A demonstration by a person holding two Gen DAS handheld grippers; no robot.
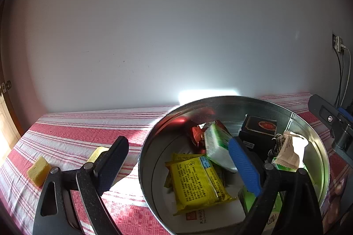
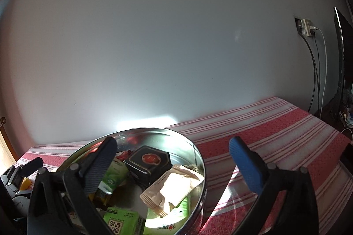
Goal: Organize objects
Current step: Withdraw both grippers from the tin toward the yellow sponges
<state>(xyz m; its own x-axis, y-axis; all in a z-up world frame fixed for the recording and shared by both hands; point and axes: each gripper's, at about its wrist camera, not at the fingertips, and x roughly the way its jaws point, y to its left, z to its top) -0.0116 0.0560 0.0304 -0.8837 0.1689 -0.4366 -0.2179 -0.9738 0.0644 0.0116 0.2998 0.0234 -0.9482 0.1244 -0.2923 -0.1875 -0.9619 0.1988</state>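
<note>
Left gripper (image 1: 178, 160) spread wide, empty, straddling tin (image 1: 145, 146) rim. Right gripper (image 2: 172, 160) likewise spread over tin. Yellow sponge blocks (image 1: 38, 171) left of tin: probably light, squashy; best pinched across flat sides.

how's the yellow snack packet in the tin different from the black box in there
The yellow packet is a flat, soft foil wrapper lying on the tin's floor near the front; the black box is rigid, taller, and sits toward the back wall. The packet is covered in small printed text, while the box carries a red emblem with gold trim. Both lie inside the round metal tin, and neither gripper holds them.
</note>
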